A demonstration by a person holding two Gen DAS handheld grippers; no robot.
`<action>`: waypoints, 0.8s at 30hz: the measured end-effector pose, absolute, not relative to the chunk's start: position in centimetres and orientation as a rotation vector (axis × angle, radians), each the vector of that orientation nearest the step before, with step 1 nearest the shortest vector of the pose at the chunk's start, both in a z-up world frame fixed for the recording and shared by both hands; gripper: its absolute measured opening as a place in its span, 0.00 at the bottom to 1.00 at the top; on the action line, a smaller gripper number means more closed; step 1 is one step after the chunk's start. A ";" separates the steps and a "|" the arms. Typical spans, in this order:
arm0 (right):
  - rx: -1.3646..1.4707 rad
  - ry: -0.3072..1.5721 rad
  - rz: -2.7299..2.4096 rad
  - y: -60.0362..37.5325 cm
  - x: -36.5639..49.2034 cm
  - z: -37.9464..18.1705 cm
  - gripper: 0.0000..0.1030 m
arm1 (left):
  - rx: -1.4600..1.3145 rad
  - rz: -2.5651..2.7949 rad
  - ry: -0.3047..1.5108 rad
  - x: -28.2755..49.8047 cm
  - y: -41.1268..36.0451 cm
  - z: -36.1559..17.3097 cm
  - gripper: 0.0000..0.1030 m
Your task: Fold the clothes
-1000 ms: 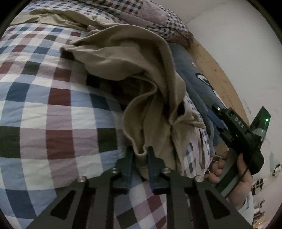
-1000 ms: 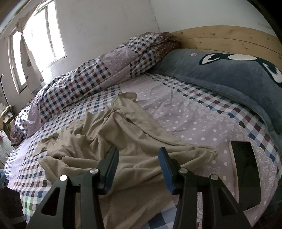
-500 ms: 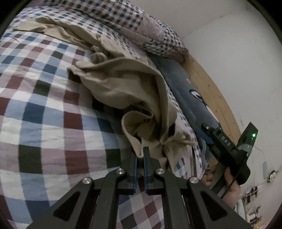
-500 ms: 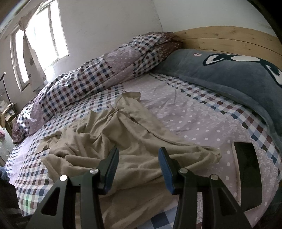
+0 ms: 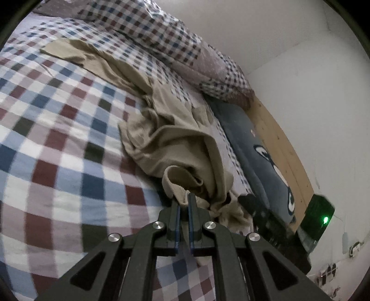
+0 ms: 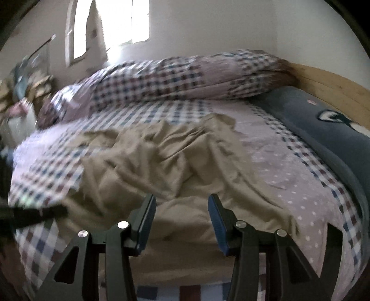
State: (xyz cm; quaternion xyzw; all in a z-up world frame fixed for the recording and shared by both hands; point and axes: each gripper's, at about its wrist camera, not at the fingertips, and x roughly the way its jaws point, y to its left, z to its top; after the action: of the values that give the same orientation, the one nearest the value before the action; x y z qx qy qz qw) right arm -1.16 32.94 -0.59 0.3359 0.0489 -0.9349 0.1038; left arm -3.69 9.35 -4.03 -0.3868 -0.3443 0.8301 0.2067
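A beige garment point(image 5: 171, 143) lies crumpled on the checked bedsheet point(image 5: 57, 143), stretching away toward the far quilt. My left gripper point(image 5: 182, 199) is shut on a ribbed hem of that garment at its near end, which is lifted off the sheet. In the right wrist view the same beige garment point(image 6: 166, 162) spreads wide across the bed. My right gripper point(image 6: 181, 208) hovers open over its near edge, with nothing between the fingers. The right gripper's black body point(image 5: 277, 222) with a green light shows at the lower right of the left wrist view.
A rolled checked quilt point(image 6: 189, 76) lies along the far wall. A grey pillow point(image 6: 323, 129) with a cartoon face rests against the wooden headboard point(image 6: 335, 85). A bright window point(image 6: 129, 20) and a pile of clutter point(image 6: 20, 92) are at the far left.
My left gripper closed fully on the hem and pulled back, dragging the garment out longer. The right gripper swung left and lowered toward the cloth, staying open.
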 end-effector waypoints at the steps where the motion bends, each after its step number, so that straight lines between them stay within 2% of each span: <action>1: 0.996 0.169 -2.731 32.4 -1.1 -0.9 0.49 | -1.070 2.321 -0.967 -3.7 9.0 -3.9 0.04; 9: 1.010 0.255 -2.572 29.1 -0.8 -2.1 0.50 | -1.022 2.374 -0.994 -2.6 5.3 -3.4 0.04; 24: 0.928 0.261 -2.507 24.9 -0.7 -1.3 0.51 | -0.919 2.476 -1.121 -1.2 -2.4 -1.8 0.04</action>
State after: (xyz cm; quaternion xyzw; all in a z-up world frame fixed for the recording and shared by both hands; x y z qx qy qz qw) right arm -0.73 24.85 -1.34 0.3365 0.0947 -0.9092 0.2261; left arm -1.19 -2.42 -1.78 -0.3172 -0.3871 0.8550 0.1357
